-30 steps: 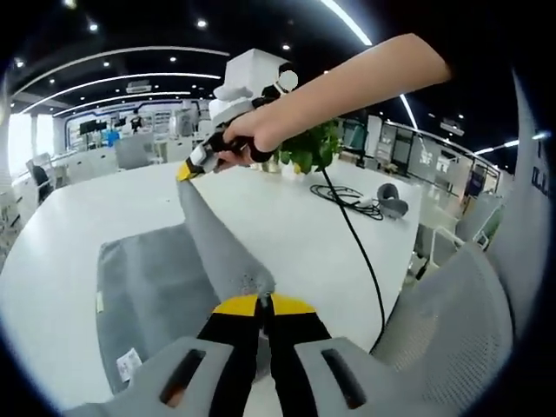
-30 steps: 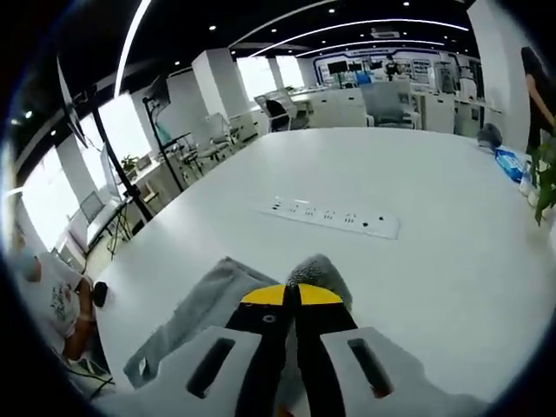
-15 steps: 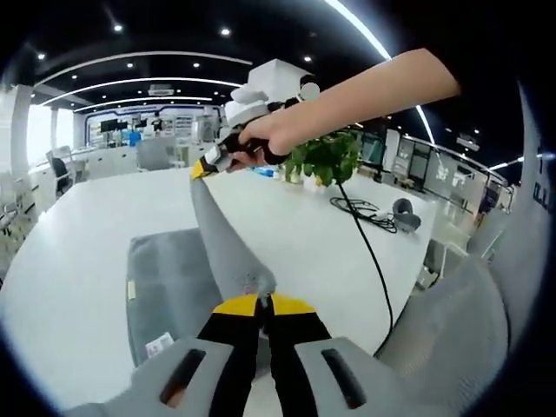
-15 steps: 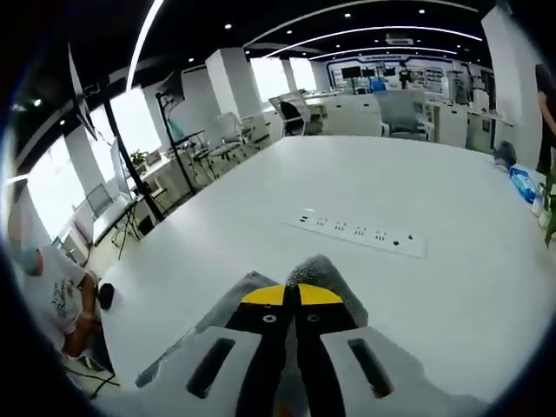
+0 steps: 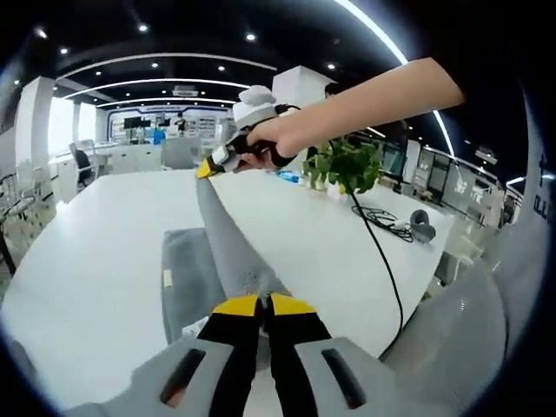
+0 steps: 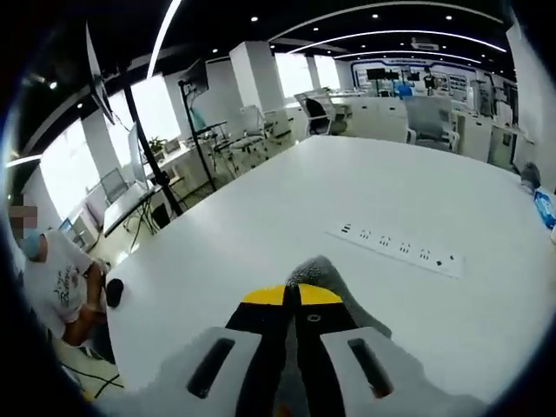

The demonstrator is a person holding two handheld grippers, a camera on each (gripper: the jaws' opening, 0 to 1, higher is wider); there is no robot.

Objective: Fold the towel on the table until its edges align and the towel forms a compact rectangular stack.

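Towel [image 5: 228, 252], grey, is off the table [image 5: 87, 261] along one edge: that edge runs taut from the left hand-held gripper [image 5: 262, 302], whose jaws are closed on a corner, up to the right hand-held gripper [image 5: 208, 168], gripped in the person's hand [image 5: 274, 139] and pinching the far corner. The rest of the cloth hangs down onto the table to the left of the raised edge, with a small label [image 5: 167, 278] showing on the flat part.

Over the last second, in the left gripper view, the flat part of the towel has narrowed and slid in under the raised edge. Much of that may be the camera swinging, since the plant [image 5: 347, 165] and cable [image 5: 382, 252] have shifted across the view too. My reading is that the held edge is being carried over the lying half, so the first fold is under way but not laid down.

In the right gripper view, the right hand-held gripper [image 6: 291, 297] has its jaws shut on a tuft of towel [image 6: 314, 271]. Less grey cloth trails beside the jaws than a second ago, and the power strip [image 6: 400, 250] now sits further right. A seated person [image 6: 52, 287] is at the left, beyond the table edge.

Both corners look secure; the next step would be lowering the edge onto the opposite one.
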